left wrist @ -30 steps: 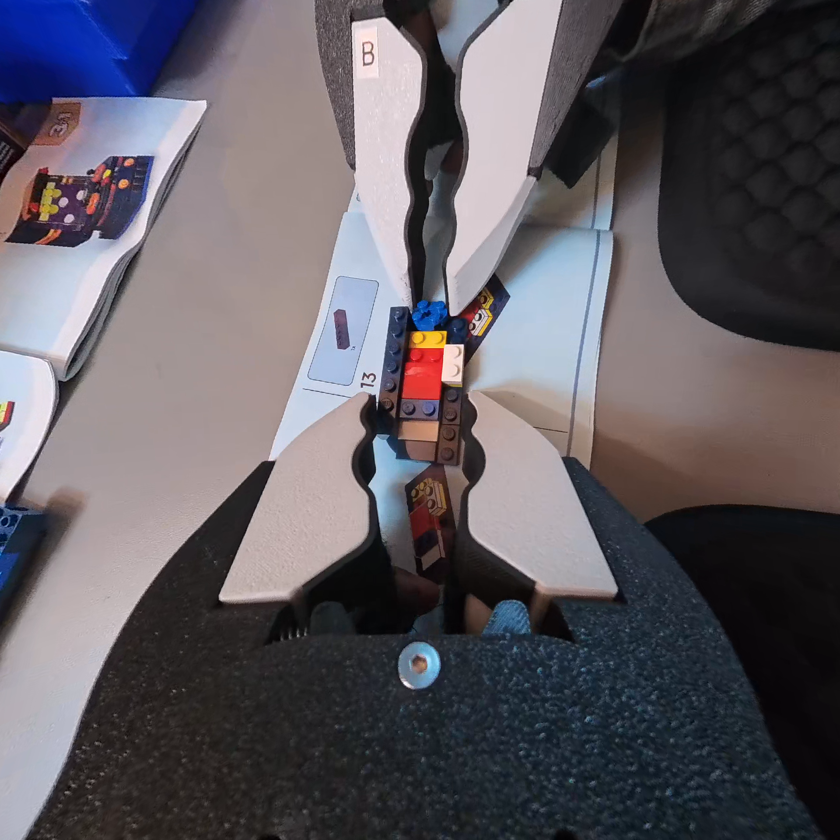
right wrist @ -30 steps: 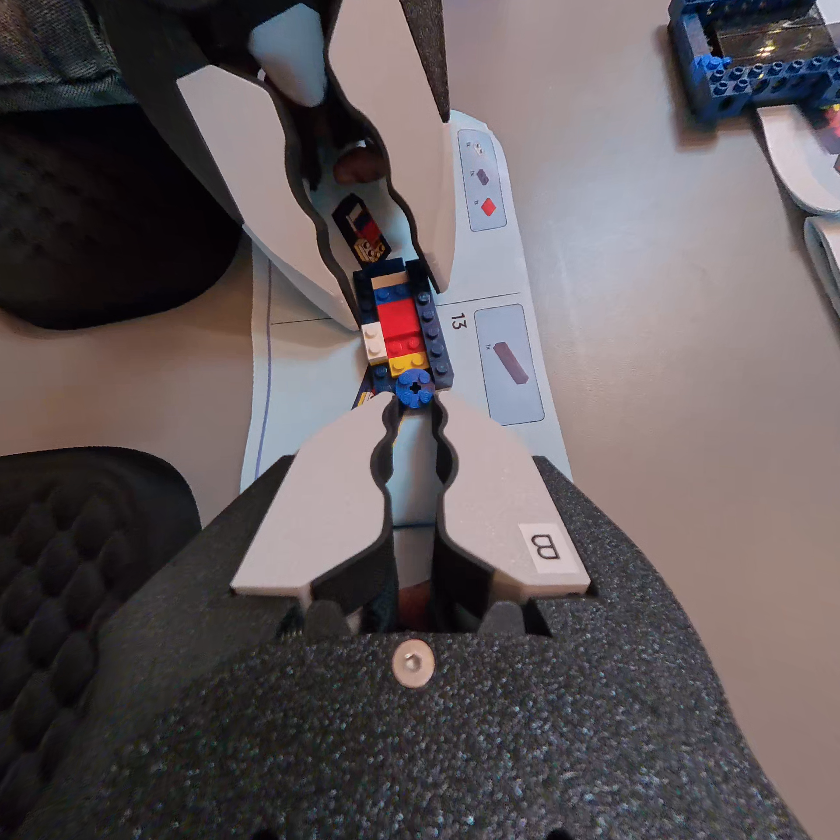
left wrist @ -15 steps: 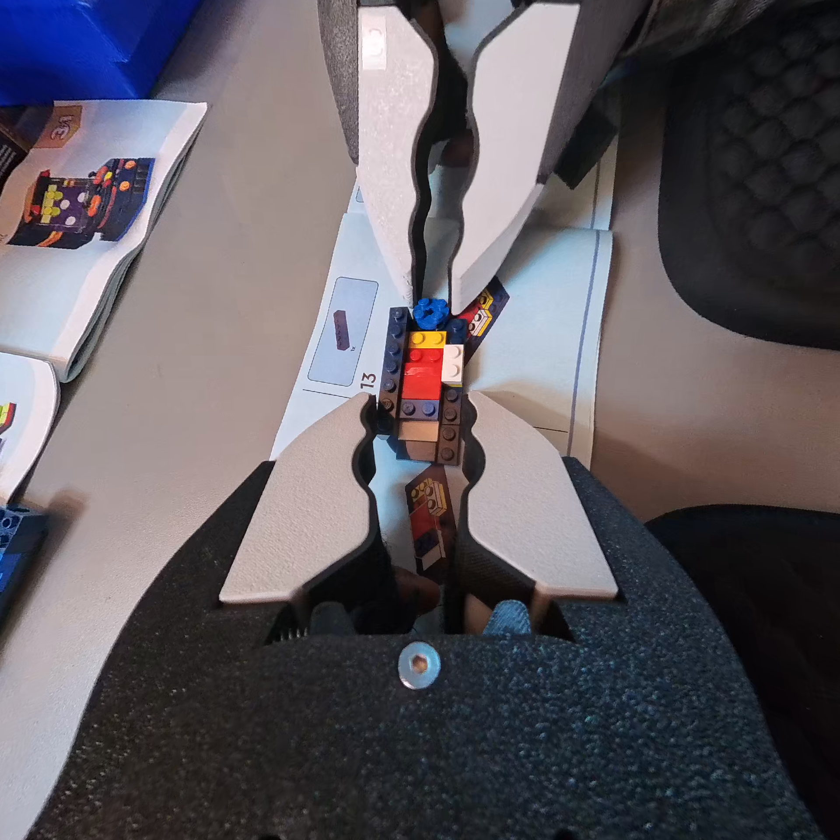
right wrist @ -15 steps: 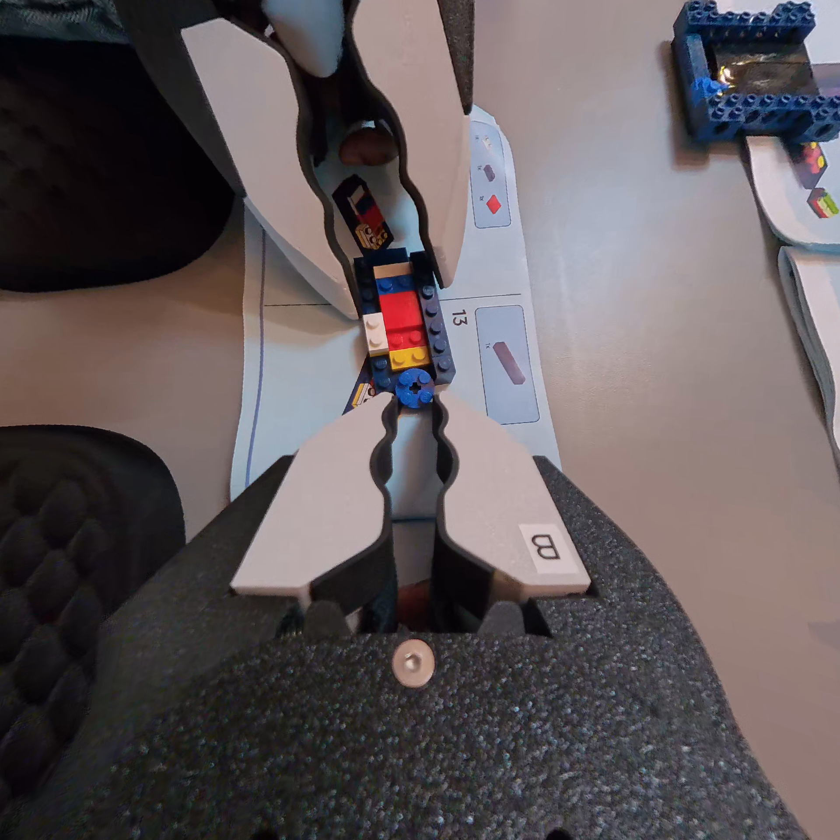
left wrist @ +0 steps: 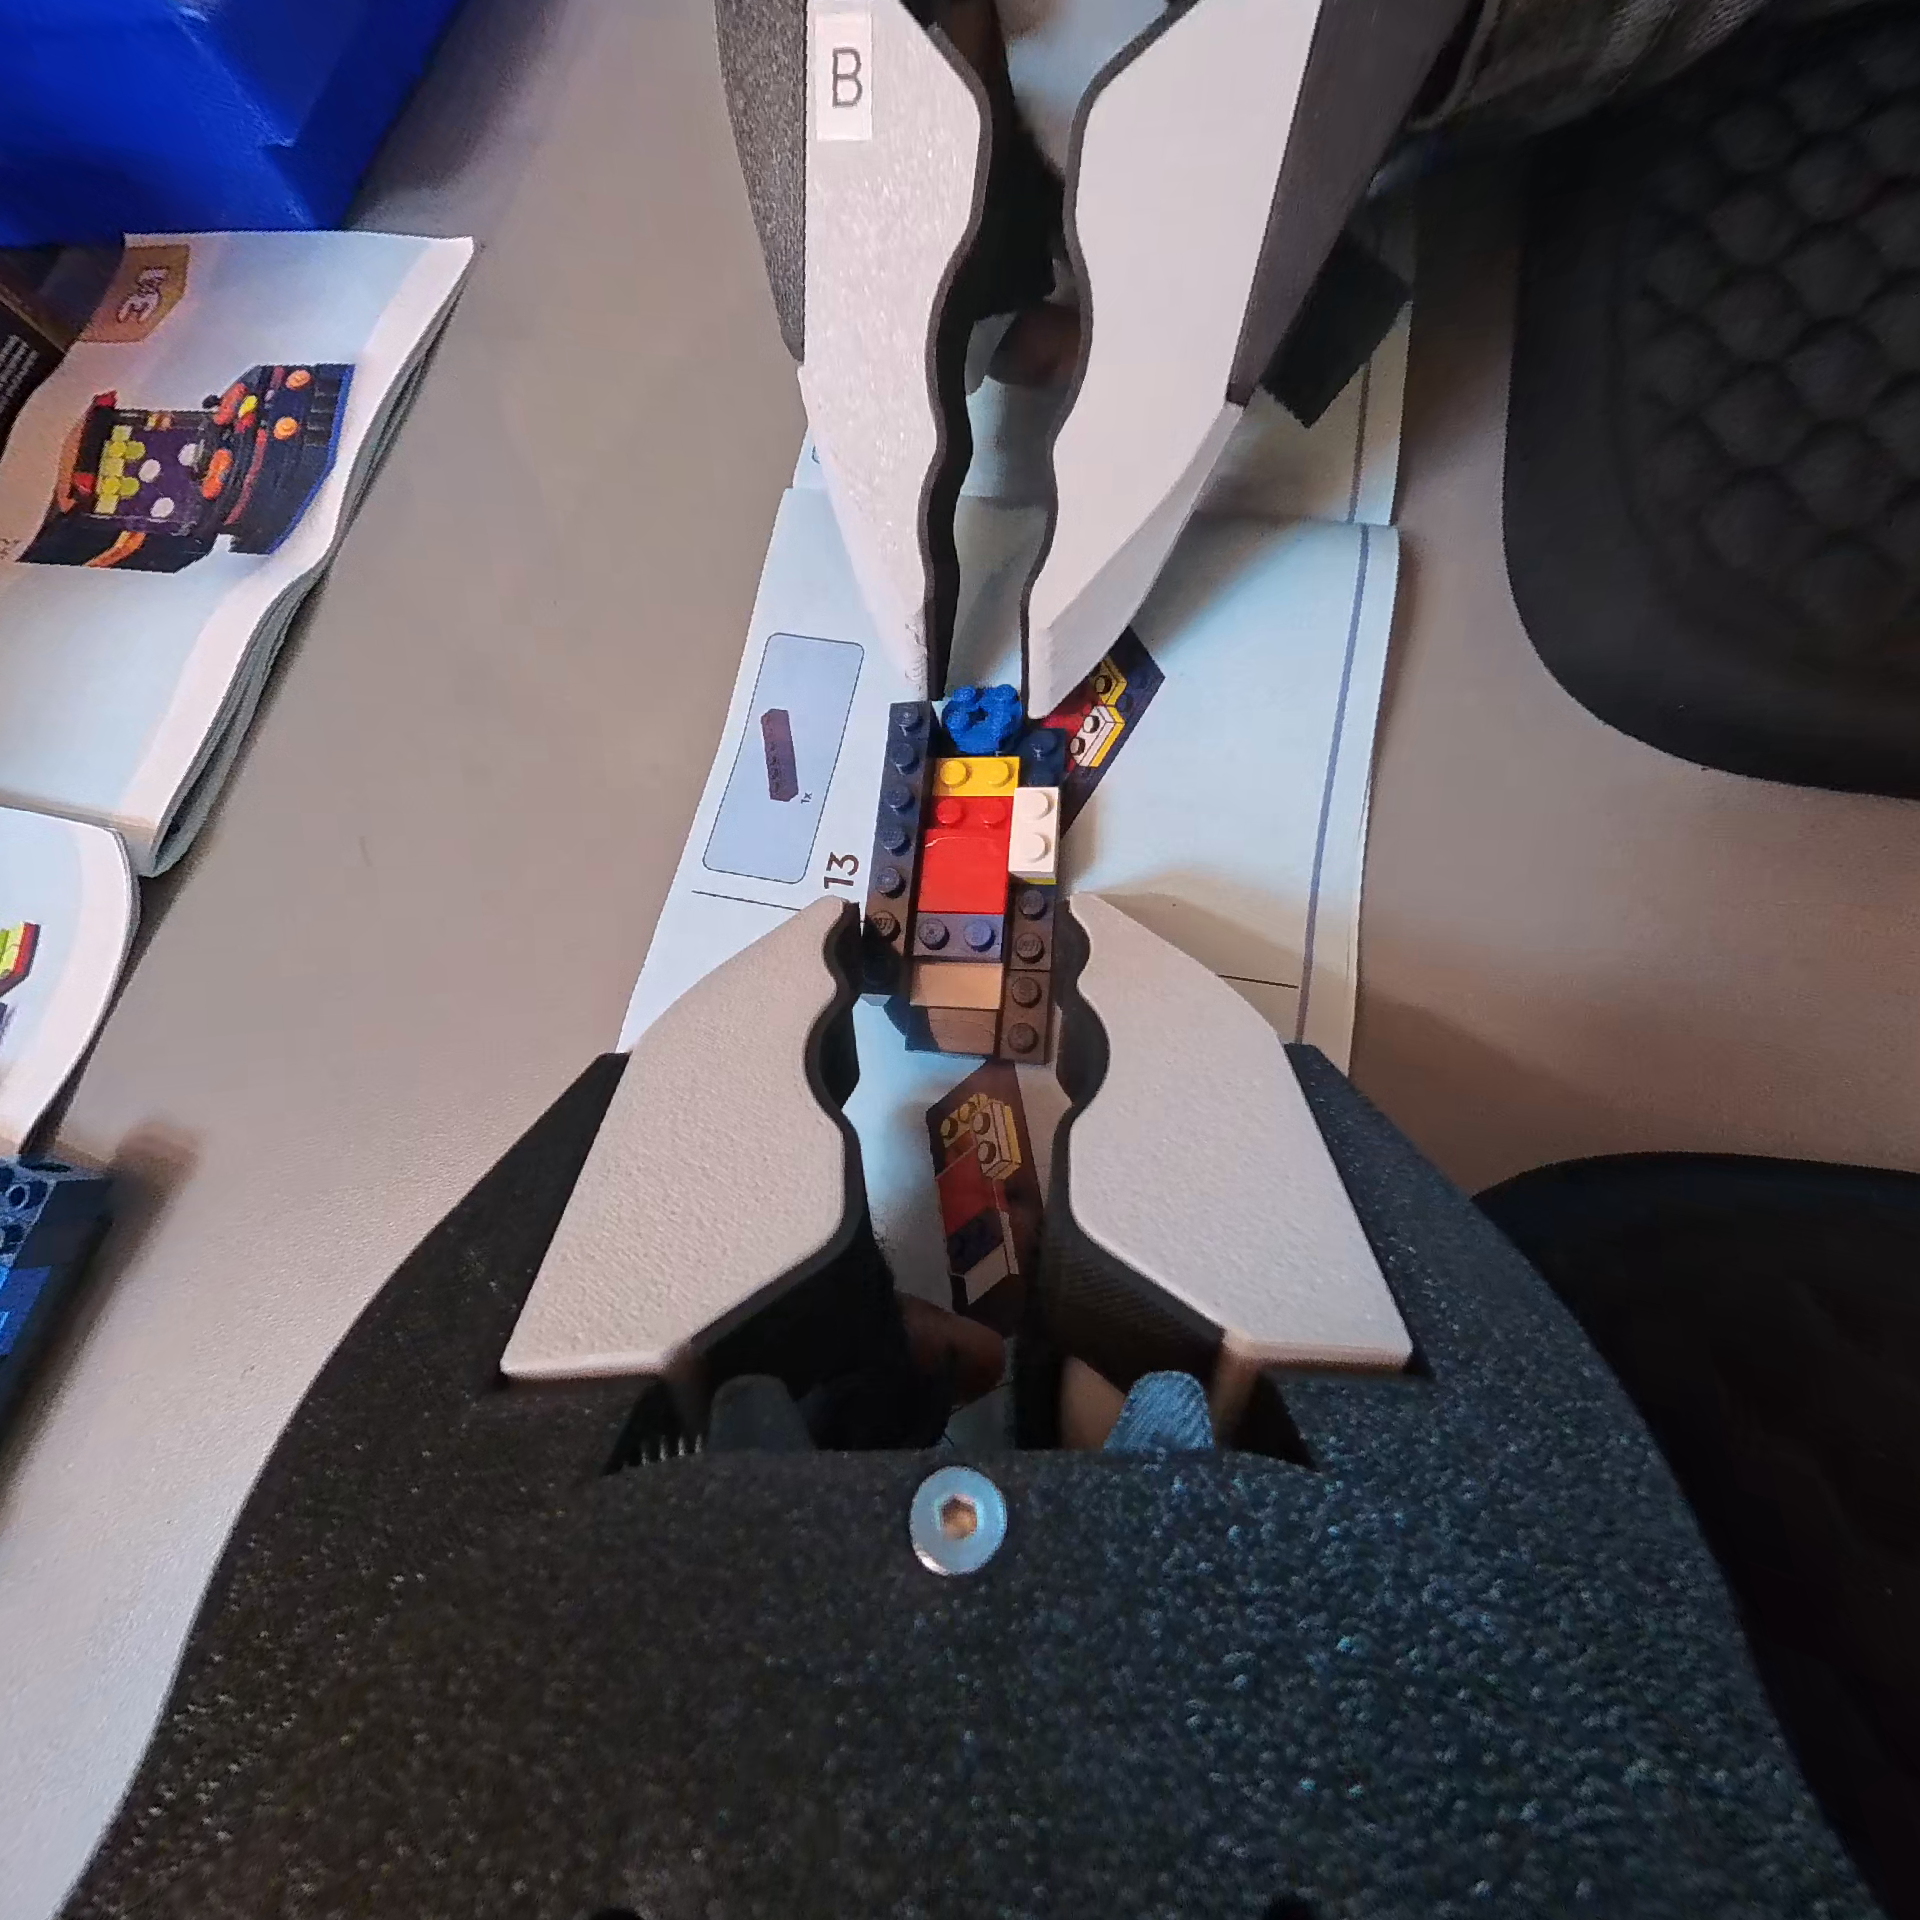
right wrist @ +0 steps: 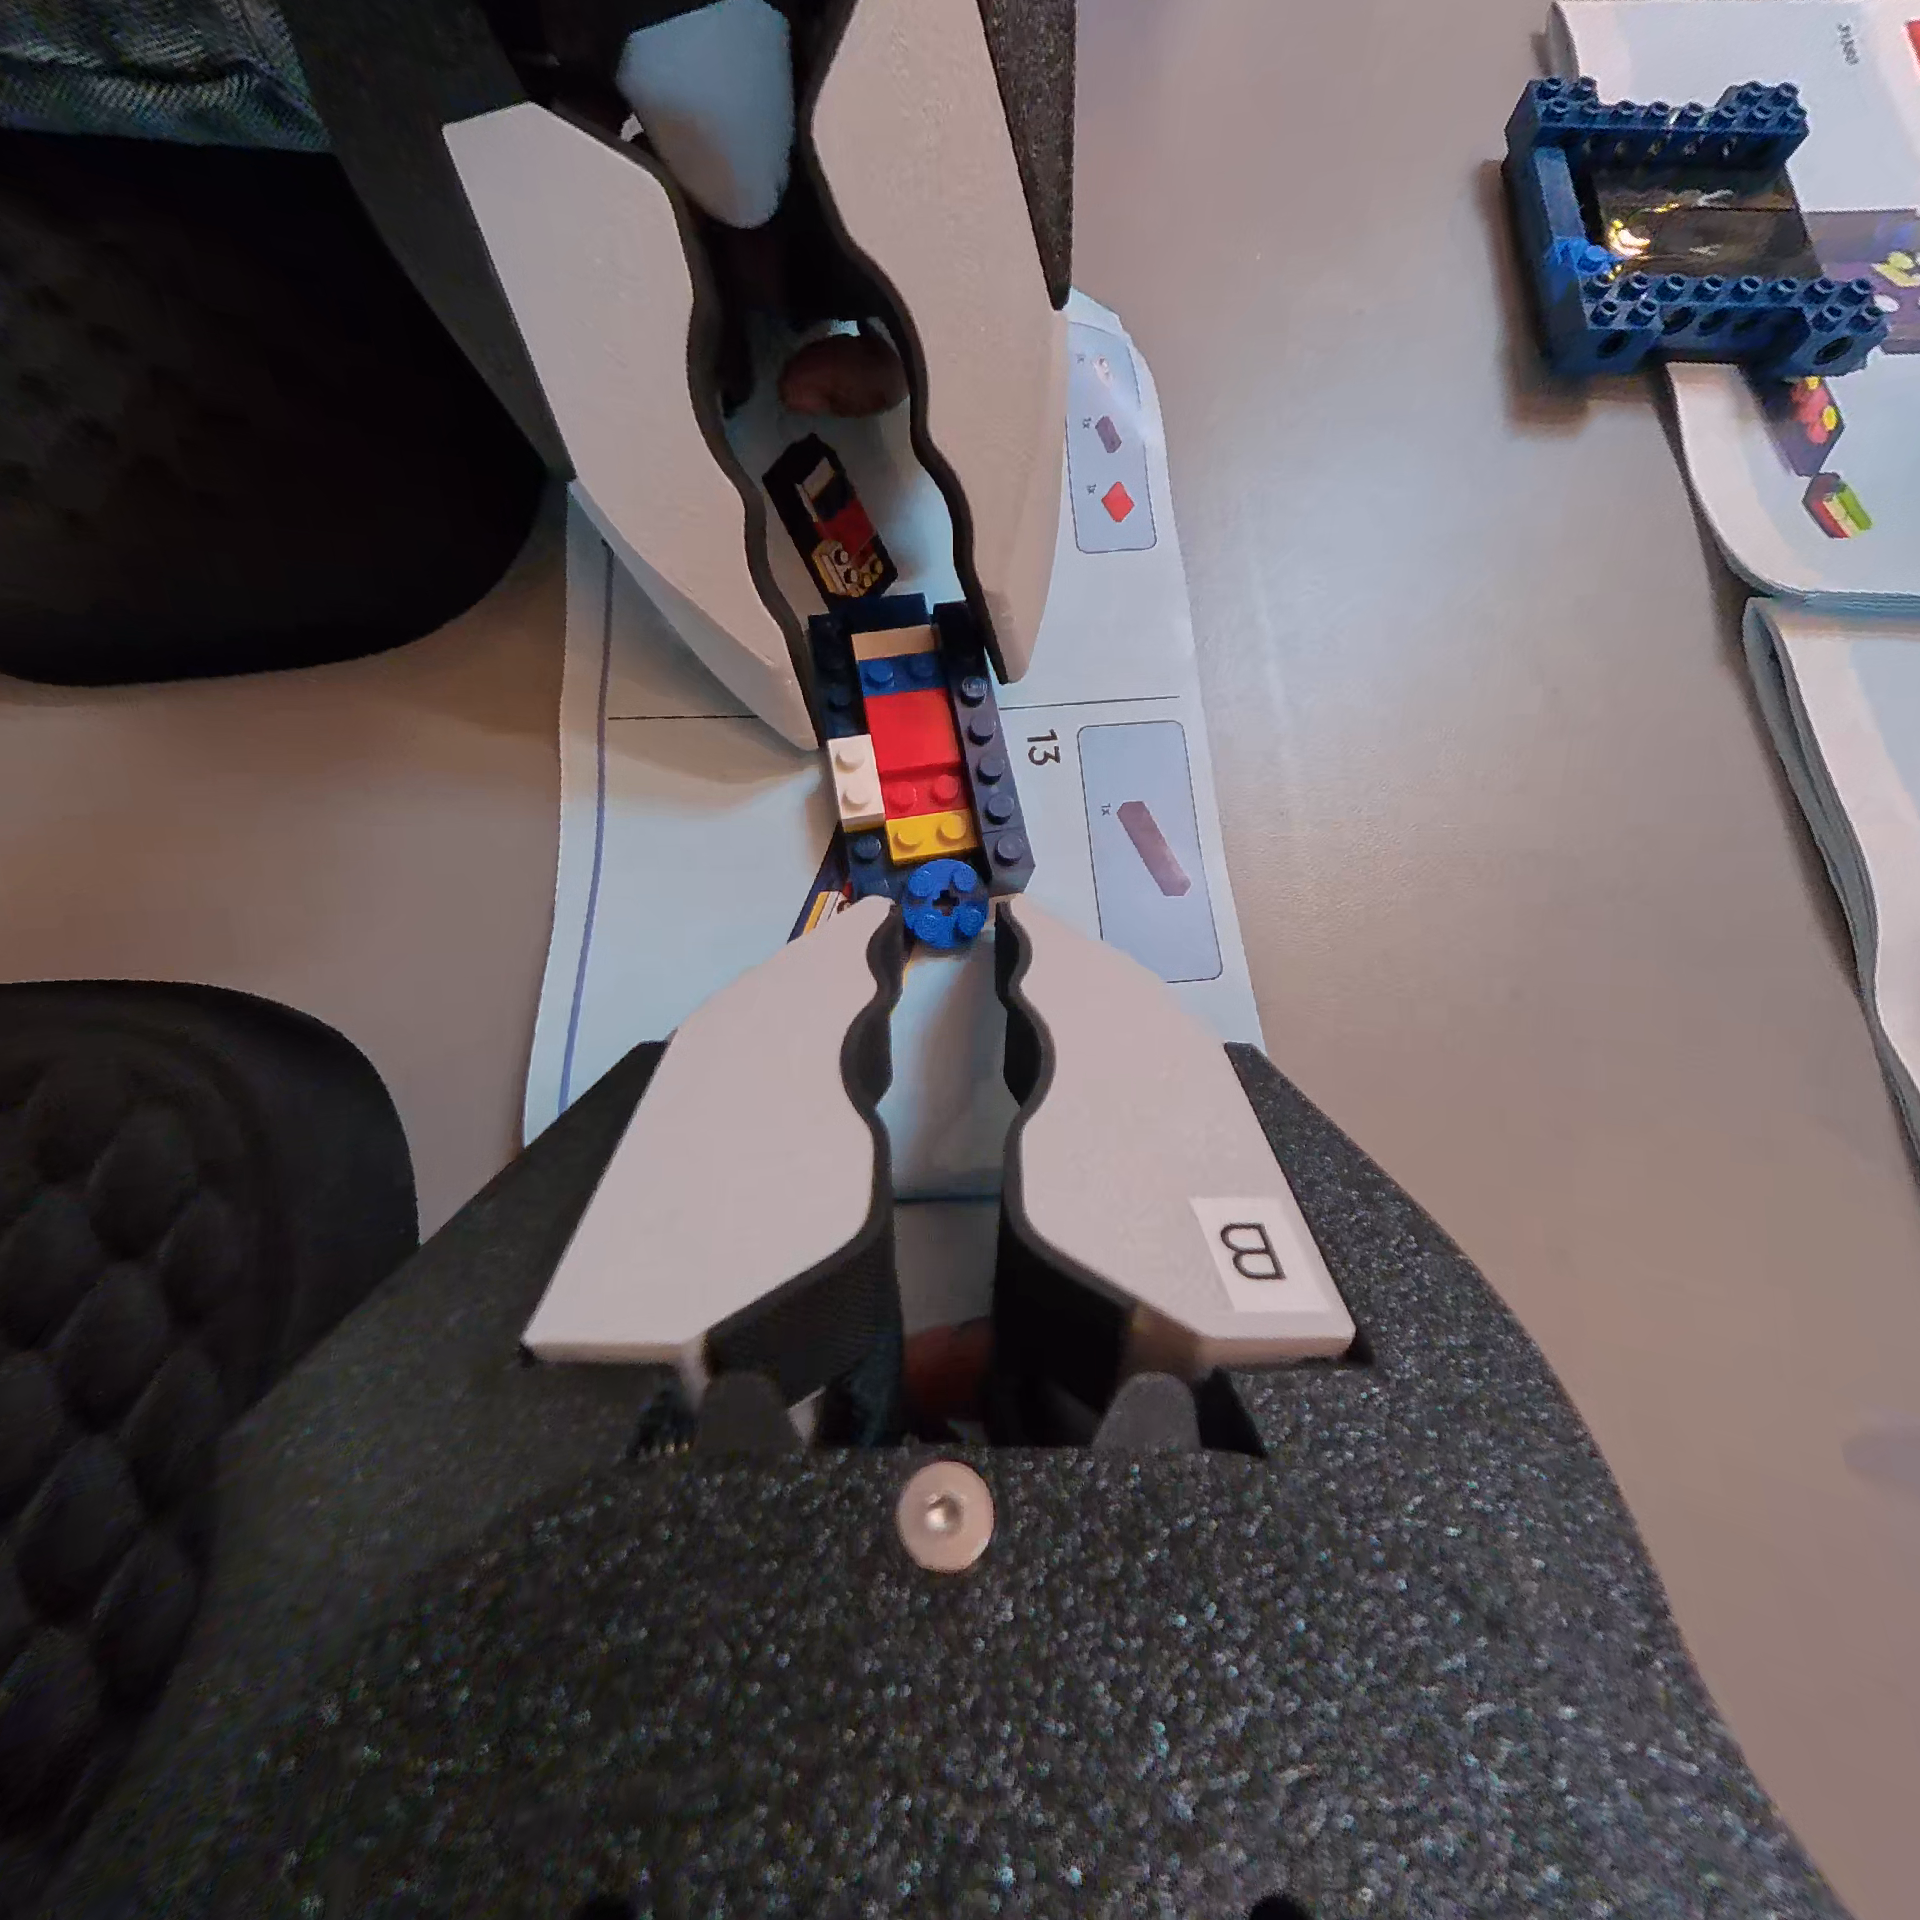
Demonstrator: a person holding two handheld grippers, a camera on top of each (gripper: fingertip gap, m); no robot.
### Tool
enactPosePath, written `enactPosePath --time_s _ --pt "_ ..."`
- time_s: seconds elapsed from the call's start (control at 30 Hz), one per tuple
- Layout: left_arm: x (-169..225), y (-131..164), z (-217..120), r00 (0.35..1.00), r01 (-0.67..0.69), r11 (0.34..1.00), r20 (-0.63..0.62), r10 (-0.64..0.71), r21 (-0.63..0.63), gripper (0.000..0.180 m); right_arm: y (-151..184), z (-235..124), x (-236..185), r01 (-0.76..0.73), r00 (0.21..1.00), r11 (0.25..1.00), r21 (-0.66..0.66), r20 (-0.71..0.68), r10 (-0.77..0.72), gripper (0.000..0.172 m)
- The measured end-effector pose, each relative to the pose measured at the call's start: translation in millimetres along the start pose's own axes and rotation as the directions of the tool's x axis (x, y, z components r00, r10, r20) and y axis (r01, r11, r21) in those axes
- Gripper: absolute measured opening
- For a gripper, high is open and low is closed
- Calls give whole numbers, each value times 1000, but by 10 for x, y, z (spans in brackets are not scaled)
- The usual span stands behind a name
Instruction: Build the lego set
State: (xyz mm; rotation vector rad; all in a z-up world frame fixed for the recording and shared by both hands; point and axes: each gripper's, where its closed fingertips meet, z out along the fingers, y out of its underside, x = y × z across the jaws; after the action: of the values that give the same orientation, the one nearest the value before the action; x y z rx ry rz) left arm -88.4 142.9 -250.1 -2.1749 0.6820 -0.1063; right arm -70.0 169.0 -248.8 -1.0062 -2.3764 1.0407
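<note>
Small brick assembly point(left wrist: 966, 883) lying on the open instruction booklet point(left wrist: 1226, 831), long axis running straight from one gripper to the other; dark blue studded strips along both long sides, yellow, red, blue and tan pieces down the middle, a white brick point(left wrist: 1035, 831) on one flank. Near end gripped by the left gripper point(left wrist: 961, 935), pads pressed against the two dark side strips. Far end capped by a blue round plate point(right wrist: 940, 904), studs up, cross hole at centre, sitting between the tips of the right gripper point(right wrist: 940, 920); jaws there narrowly parted, left pad touching the round plate, a thin sliver of gap showing at the other pad, so no firm pinch readable. Underside of the assembly hidden; booklet page beneath partly covered by both grippers, its printed pictures cut off. Beyond, on the grey table point(left wrist: 520, 623), a second booklet point(left wrist: 208, 499) lying open, and a blue brick frame point(right wrist: 1683, 229) well apart to the side. Black quilted cushion point(left wrist: 1745, 364) at the table edge, cropped by the picture border.
</note>
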Motion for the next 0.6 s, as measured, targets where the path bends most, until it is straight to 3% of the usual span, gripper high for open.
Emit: enactPosePath --time_s 0.23,0.33,0.6 --pt "1 -1 0 1000 -1 1000 1 1 0 35 -51 -34 -7 -3 1000 999 38 8 2 16" --pt "2 -1 0 1000 -2 1000 0 2 0 35 -120 -80 -11 -25 999 995 96 28 22 0" --pt "2 -2 -1 1000 -3 1000 1 3 1 35 -49 9 1 2 1000 1000 23 6 -3 0"
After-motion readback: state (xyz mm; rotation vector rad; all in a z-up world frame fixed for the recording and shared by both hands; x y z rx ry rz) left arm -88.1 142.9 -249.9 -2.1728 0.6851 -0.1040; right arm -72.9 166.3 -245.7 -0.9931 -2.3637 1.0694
